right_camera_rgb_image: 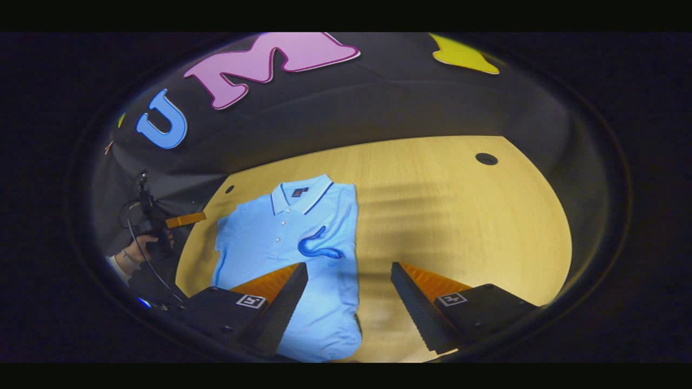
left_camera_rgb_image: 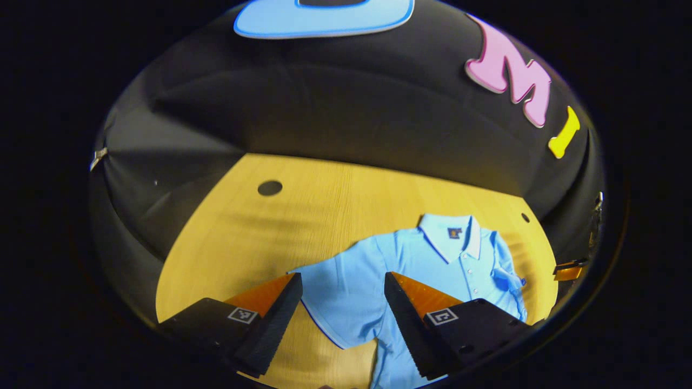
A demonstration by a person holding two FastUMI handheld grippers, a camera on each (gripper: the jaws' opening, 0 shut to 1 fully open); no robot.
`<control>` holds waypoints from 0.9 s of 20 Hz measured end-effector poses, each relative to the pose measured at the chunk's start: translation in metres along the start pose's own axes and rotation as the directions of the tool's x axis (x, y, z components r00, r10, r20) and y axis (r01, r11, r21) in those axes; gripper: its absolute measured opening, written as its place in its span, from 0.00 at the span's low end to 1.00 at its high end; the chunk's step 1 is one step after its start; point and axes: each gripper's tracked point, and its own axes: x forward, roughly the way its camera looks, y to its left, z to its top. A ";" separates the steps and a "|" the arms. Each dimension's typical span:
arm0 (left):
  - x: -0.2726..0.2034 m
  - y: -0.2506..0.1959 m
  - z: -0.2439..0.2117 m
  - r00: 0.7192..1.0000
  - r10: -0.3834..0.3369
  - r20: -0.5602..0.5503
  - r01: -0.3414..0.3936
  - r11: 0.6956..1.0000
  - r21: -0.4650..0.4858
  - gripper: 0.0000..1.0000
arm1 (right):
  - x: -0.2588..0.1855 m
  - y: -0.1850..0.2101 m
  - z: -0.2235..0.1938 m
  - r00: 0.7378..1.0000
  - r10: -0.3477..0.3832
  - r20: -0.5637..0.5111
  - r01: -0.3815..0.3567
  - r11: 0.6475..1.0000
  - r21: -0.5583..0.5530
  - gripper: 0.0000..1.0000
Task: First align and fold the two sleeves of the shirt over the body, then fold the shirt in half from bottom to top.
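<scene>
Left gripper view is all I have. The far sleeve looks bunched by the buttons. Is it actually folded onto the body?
Observer: Yes. In the right gripper view that far sleeve lies folded over the shirt, its dark trim curling beside the buttons.
Operator: Where is the right gripper?
Observer: The right gripper is open and holds nothing. It is above the shirt's folded side edge and the bare table.
Operator: And where does my gripper sit relative to the table?
Observer: A hand holds the left gripper out at the table's edge, on the shirt's unfolded side, not over the cloth.
</scene>
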 end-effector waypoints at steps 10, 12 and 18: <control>0.046 0.025 -0.036 0.978 0.137 -0.154 -0.141 0.990 -0.015 0.89 | -0.022 -0.013 -0.013 1.000 0.009 -0.006 -0.009 0.997 0.071 0.98; 0.050 0.010 -0.034 0.984 0.106 -0.143 -0.112 0.993 -0.036 0.53 | -0.017 -0.009 -0.016 1.000 0.020 -0.015 -0.019 0.999 0.049 0.98; 0.039 -0.012 -0.017 0.996 0.031 -0.082 -0.035 0.998 -0.046 0.06 | -0.016 0.014 -0.021 0.997 0.068 -0.033 -0.069 0.998 -0.014 0.98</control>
